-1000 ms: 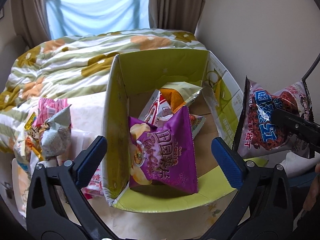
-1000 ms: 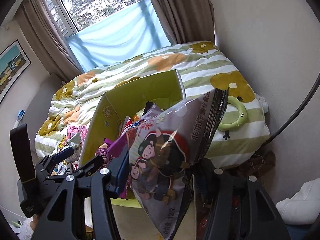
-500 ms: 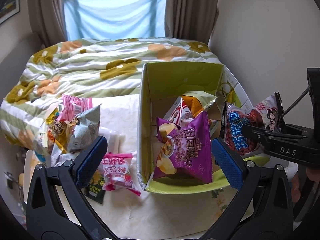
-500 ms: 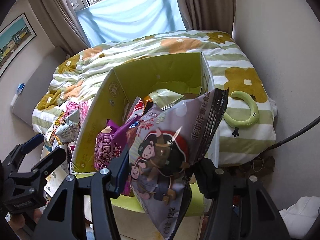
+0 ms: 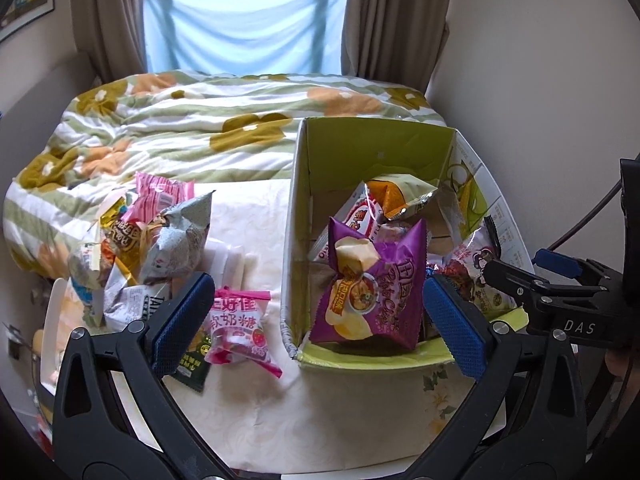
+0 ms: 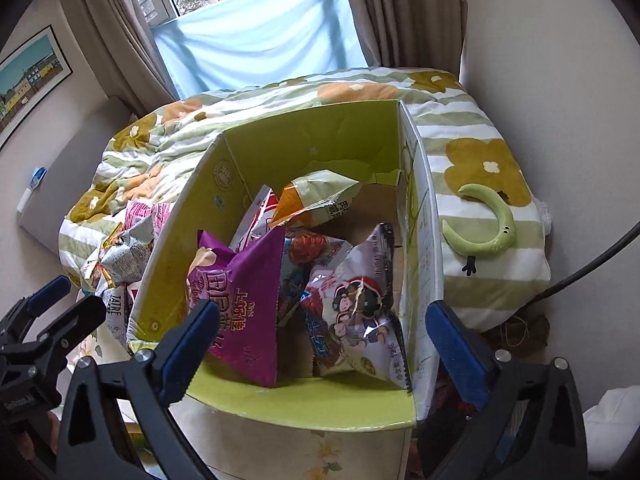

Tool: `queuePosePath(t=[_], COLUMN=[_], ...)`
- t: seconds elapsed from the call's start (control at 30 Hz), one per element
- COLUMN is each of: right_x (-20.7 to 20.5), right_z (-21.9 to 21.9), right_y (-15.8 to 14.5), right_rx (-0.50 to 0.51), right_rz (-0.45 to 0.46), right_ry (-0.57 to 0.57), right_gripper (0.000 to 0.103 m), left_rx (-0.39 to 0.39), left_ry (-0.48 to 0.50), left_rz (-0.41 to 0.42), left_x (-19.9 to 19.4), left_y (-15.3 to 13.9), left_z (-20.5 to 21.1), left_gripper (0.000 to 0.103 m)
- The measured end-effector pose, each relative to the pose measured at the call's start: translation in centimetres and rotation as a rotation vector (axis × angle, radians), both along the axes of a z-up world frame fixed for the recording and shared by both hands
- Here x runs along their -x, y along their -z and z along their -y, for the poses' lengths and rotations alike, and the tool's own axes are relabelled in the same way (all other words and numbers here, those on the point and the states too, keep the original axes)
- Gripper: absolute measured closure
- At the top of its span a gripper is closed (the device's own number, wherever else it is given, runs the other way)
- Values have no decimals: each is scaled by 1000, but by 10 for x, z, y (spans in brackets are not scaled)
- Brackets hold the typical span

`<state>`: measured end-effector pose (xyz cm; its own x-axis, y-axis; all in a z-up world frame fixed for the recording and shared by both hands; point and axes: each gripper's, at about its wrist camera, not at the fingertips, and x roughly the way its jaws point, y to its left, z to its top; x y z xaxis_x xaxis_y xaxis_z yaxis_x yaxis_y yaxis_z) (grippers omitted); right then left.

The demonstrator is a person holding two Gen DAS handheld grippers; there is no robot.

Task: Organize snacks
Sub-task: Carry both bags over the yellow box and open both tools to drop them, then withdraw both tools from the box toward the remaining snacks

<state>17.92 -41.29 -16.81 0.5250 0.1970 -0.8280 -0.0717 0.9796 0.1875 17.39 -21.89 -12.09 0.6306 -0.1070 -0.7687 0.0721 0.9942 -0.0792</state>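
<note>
A cardboard box (image 5: pixel 372 144) lined in green stands open on the table, also seen in the right wrist view (image 6: pixel 312 148). Inside it lean a purple chip bag (image 5: pixel 372 292) (image 6: pixel 240 300), an orange and silver bag (image 5: pixel 400 196) and a grey bag with cartoon monkeys (image 6: pixel 356 312) (image 5: pixel 476 268). My right gripper (image 6: pixel 320 328) hangs over the box's near right corner. Its jaws are opening wide, and the monkey bag lies free below them, untouched by the pads. My left gripper (image 5: pixel 314 300) is open and holds nothing, above the box's left wall. Left of the box lie a pile of loose snacks (image 5: pixel 152 240) and a pink candy bag (image 5: pixel 238 328).
The table (image 5: pixel 320 420) has a white flowered cloth. Behind it is a bed with a green and orange floral quilt (image 5: pixel 200 128). A green crescent toy (image 6: pixel 488 224) lies on the quilt right of the box. A wall stands close on the right, and a black cable (image 6: pixel 592 264) hangs there.
My right gripper has opened and let go of the monkey bag, which now rests in the box. The left gripper has drawn back, so more of the snack pile shows.
</note>
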Motion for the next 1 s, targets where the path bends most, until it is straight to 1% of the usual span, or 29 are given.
queuePosePath(t=[0.17, 0.33, 0.53, 0.8, 0.9, 1.0], right_x=[6, 11, 23, 43, 53, 63], right_z=[0, 0, -10, -42, -65, -90], right_y=[-3, -8, -27, -60, -71, -78], right_rx=[-22, -30, -23, -57, -38, -14], right_rz=[-3, -2, 57, 129, 162, 186], right_ry=[-22, -32, -51, -82, -86, -66], right_gripper=[1, 1, 1, 0, 0, 1], left_rx=[0, -27, -43, -20, -27, -33], left_ry=[0, -13, -34, -88, -94, -102], left_rz=[10, 28, 66, 117, 128, 113], left_x=[7, 22, 40, 63, 71, 78], left_y=[-4, -14, -33, -57, -62, -63], left_z=[2, -5, -23, -80, -107, -137], left_gripper=[0, 0, 0, 0, 0, 0])
